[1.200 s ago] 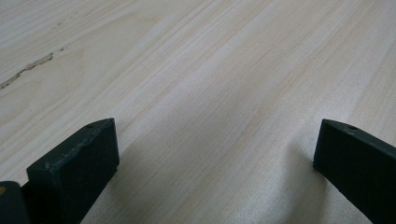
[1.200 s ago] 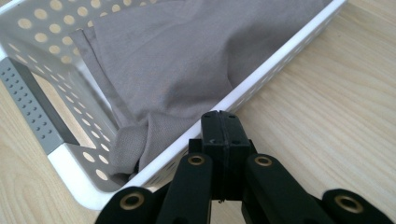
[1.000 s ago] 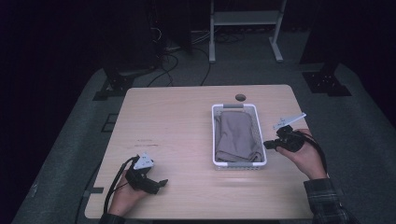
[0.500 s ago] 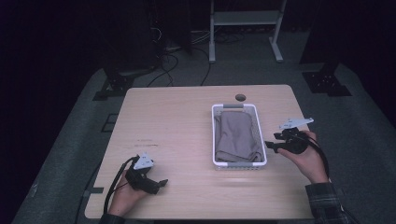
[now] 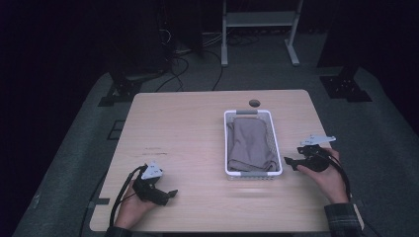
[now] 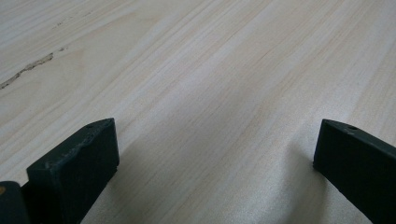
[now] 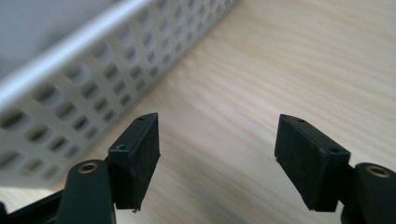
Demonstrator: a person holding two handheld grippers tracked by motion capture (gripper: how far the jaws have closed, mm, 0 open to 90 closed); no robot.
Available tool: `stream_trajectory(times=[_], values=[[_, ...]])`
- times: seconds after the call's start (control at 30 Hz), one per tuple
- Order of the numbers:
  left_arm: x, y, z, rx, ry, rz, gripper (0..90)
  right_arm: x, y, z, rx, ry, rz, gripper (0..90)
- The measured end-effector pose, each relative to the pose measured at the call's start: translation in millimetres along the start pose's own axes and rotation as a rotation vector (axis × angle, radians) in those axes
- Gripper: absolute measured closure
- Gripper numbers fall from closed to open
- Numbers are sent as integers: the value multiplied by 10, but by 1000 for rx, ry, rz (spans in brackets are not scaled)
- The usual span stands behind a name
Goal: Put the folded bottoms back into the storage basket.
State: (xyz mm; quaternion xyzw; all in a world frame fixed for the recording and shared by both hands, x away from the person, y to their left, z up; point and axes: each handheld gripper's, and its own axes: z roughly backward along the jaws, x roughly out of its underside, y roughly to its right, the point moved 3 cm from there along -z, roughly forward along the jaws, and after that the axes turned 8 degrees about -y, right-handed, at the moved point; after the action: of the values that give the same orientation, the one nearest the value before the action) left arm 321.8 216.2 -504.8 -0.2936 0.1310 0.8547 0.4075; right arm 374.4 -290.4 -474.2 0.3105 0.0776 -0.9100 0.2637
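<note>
High view: the right gripper (image 5: 290,162) has swung its spread, empty jaws toward the basket (image 5: 251,173) near the table's right edge, cloth (image 5: 250,144) inside; a grab looks likely. Left gripper (image 5: 170,193) wide apart, idle.

A white perforated basket (image 5: 271,143) on the table's right half holds folded grey cloth (image 5: 249,145)

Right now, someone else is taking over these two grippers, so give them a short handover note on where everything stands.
Left gripper: open, empty, low over the table's near left part.
Right gripper: open, empty, beside the white basket's right wall, jaws pointing at it, not touching.
Grey cloth: folded, lying inside the basket.
Done: nothing gripped so far.
Left: probably close the right gripper on the basket or reach in for the cloth.
</note>
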Motion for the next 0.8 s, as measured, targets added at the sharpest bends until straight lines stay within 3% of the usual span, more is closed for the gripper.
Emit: stream_trajectory(times=[0.27, 0.43, 0.8], values=[[0, 0, 0, 0, 0, -1, 0, 127, 33, -129, 14, -78, -25, 292], [0, 1, 0, 1, -1, -2, 0, 197, 47, -155, 2, -42, -48, 275], [0, 1, 0, 1, -1, -2, 0, 312, 82, -177, 20, 35, -80, 123]])
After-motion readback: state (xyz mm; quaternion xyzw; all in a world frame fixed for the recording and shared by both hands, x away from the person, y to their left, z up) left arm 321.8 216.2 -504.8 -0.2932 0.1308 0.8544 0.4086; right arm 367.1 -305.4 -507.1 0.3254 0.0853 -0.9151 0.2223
